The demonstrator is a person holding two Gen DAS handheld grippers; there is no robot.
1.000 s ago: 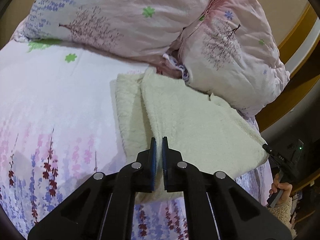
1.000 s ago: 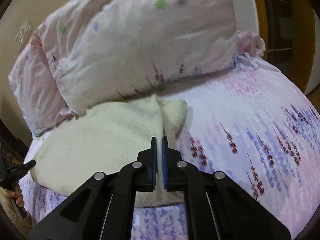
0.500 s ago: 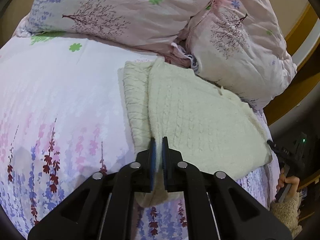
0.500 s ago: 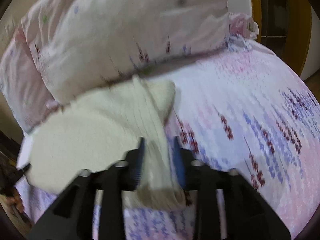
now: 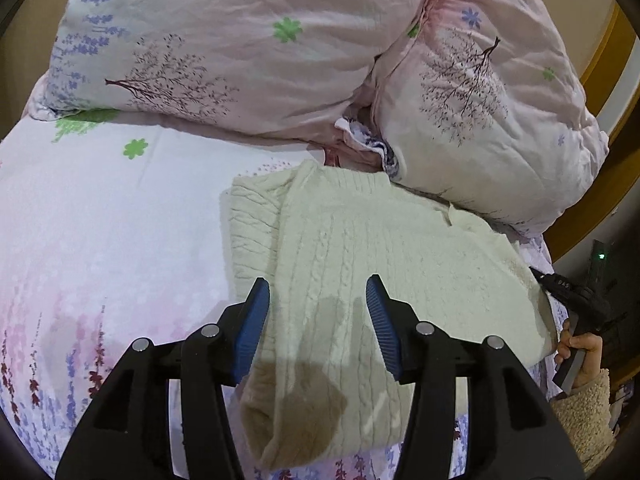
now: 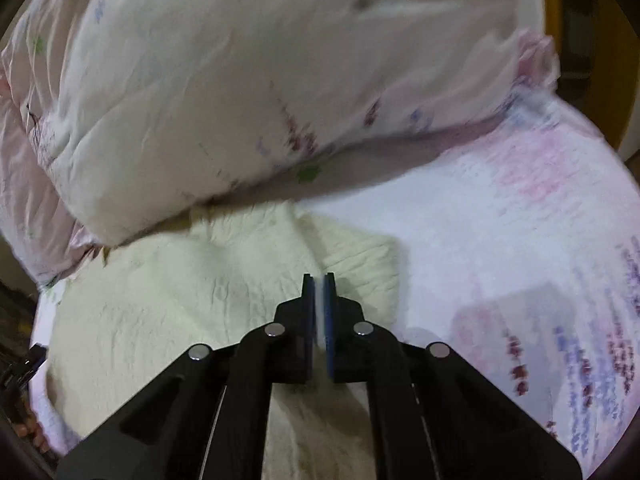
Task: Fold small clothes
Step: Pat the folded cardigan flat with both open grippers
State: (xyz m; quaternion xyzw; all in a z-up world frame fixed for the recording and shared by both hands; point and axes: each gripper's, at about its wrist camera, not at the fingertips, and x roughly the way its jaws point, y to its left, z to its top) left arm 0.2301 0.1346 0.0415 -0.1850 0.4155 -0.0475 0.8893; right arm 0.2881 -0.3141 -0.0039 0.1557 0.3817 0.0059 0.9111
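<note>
A cream cable-knit sweater (image 5: pixel 360 248) lies folded on the floral bedsheet (image 5: pixel 100 220) below two pink pillows (image 5: pixel 240 40), filling the frame's centre, as the left gripper (image 5: pixel 318 294) spreads its jaws above it, gripping nothing, and the right gripper (image 6: pixel 319 280) stays clenched, empty.
</note>
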